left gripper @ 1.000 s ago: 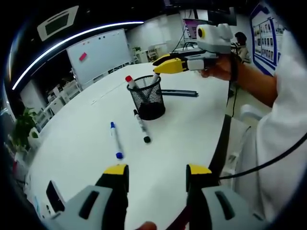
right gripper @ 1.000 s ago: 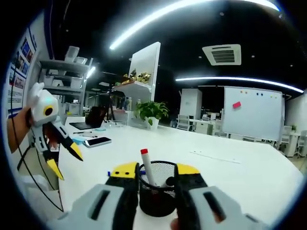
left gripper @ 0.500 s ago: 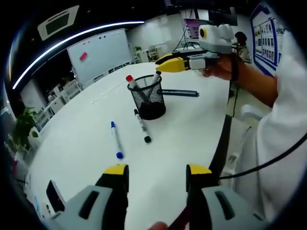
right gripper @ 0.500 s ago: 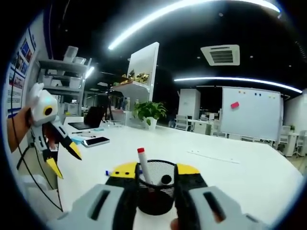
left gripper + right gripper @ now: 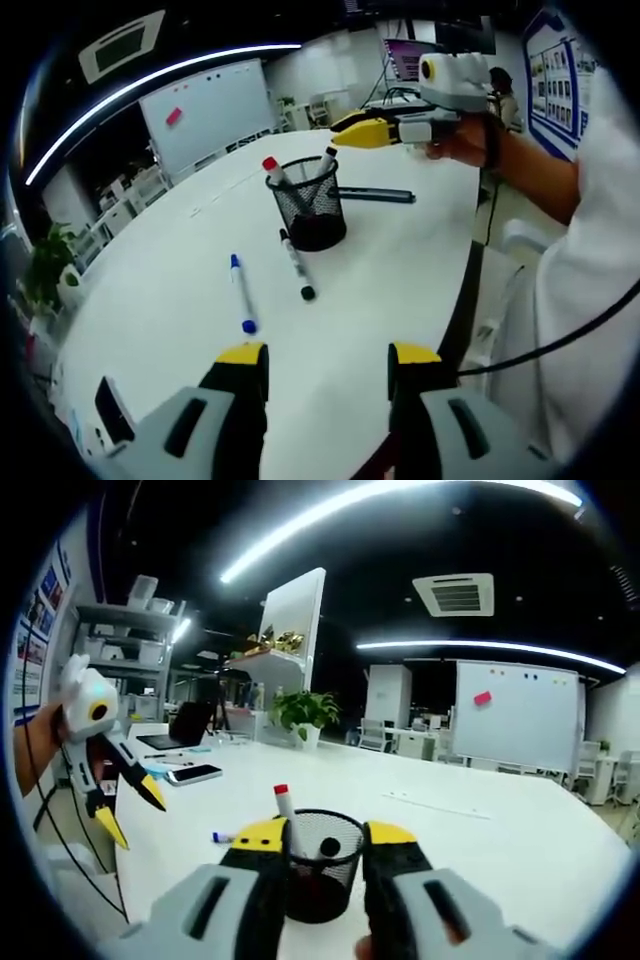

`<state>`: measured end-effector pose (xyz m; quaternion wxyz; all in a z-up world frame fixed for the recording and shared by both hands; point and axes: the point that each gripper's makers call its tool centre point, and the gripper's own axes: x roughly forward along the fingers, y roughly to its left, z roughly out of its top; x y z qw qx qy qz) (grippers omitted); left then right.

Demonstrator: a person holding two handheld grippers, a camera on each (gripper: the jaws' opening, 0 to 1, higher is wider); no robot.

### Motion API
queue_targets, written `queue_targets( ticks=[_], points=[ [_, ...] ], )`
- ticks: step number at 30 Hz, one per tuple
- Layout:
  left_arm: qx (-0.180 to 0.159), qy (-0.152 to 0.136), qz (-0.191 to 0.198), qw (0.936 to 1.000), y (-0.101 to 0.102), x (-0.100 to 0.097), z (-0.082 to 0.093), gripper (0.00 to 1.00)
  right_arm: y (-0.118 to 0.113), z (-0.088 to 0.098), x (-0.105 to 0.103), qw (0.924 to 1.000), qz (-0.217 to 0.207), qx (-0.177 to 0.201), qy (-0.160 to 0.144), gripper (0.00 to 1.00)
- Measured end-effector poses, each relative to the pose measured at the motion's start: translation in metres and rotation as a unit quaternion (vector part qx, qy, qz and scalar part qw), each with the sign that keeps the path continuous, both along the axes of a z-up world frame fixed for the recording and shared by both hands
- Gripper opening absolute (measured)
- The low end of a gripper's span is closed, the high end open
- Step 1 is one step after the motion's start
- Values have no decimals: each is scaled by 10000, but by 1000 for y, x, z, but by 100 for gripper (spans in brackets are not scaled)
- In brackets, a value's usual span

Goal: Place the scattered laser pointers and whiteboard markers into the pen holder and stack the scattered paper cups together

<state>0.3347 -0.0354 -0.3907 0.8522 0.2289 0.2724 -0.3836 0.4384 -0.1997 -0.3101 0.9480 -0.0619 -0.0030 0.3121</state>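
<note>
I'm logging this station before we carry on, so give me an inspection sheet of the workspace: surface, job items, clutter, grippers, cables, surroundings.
Surface: white table, mostly bare.
Job's things: mesh holder upright, holding a red-capped marker and a black-tipped one. Blue marker and black marker lie loose on the table near the holder. Long dark pen lies beyond the holder. Cups: nothing seen.
Clutter: phone and laptop on the table.
Grippers: left gripper open, above the table edge; right gripper empty, jaws near together, held above the holder.
Cables: black cable hanging past the table edge.
Surroundings: whiteboard, plant, shelves, chairs.
</note>
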Motion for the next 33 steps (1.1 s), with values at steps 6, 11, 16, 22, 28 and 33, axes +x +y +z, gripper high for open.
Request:
queue_targets(
  ticks=[6,11,16,22,28,33],
  points=[
    [-2,7,-2,10000,-1,0,0,49,-3,1,0,10000,-34,-3,-3,28],
    [3,-16,-2,10000,0,0,1,48,-5,2,-1,10000,-70,0,0,28],
    [82,-42,2,10000,1,2,-1,48,-7,2,0,10000,-95,2,3,28],
    [61,-66,-5,10000,0,3,0,48,-12,0,1,9999,-165,-28,37,28],
    [53,-87,16,9999,0,4,0,48,-17,-2,3,9996,-253,31,97,27],
    [63,-64,8,10000,-1,3,-2,48,-20,-3,3,9996,-268,38,94,27]
  ],
)
